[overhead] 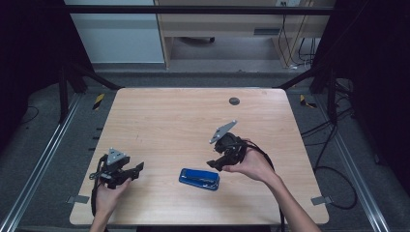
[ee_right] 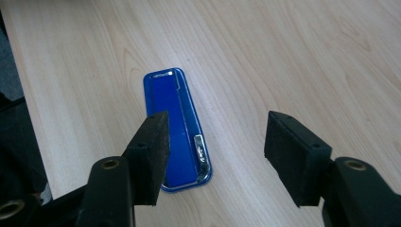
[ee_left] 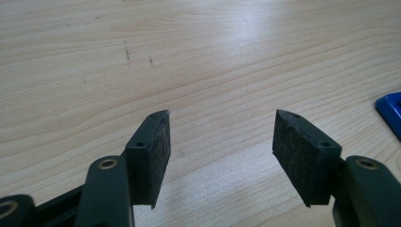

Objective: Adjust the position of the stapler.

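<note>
A: Blue and glossy, the stapler [overhead: 199, 178] is seen lying flat near the front edge of the wooden table [overhead: 169, 116], just below the right gripper [overhead: 216, 164], whose jaws are spread with nothing between them.

B: A slip is to be feared: in the right gripper view the stapler [ee_right: 177, 127] is offset toward one pad, so it could be nudged sideways rather than pinched.

A: The left gripper [overhead: 138, 170] is held well apart from the stapler, spread wide and empty.

B: Being low and smooth, the stapler could also be skated toward the table edge if it is pressed from above.
</note>
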{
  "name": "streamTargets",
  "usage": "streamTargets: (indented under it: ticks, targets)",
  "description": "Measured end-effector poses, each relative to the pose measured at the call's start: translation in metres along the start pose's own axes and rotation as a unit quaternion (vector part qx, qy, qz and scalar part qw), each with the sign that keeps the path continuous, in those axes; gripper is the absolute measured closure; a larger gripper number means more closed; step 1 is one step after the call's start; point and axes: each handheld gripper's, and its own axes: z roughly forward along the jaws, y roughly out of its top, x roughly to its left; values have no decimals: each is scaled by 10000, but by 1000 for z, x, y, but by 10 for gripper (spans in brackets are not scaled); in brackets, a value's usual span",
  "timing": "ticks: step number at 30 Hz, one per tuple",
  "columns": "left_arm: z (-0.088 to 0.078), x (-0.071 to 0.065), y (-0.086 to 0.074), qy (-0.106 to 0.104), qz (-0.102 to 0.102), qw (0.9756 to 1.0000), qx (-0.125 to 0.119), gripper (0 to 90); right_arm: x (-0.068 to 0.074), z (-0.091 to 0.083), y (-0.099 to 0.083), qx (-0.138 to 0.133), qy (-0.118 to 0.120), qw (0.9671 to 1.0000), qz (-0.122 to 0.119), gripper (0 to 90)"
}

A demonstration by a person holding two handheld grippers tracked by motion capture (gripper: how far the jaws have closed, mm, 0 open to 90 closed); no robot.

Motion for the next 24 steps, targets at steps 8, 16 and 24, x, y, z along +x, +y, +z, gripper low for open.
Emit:
streamTargets:
  ticks: [8, 16, 24]
  targets:
    - [0, 1, 0, 12, -8, 10000, 18, 377, 8, 15, 9, 242, 194, 9993, -225, 415]
    - [1, 0, 0, 7, 51, 10000, 51, 376, 13, 26, 13, 472, 340, 9978, -325, 429]
    - [2, -1, 0, -4, 93, 9999, 69, 376, 18, 36, 14, 674, 401, 9962, -371, 467]
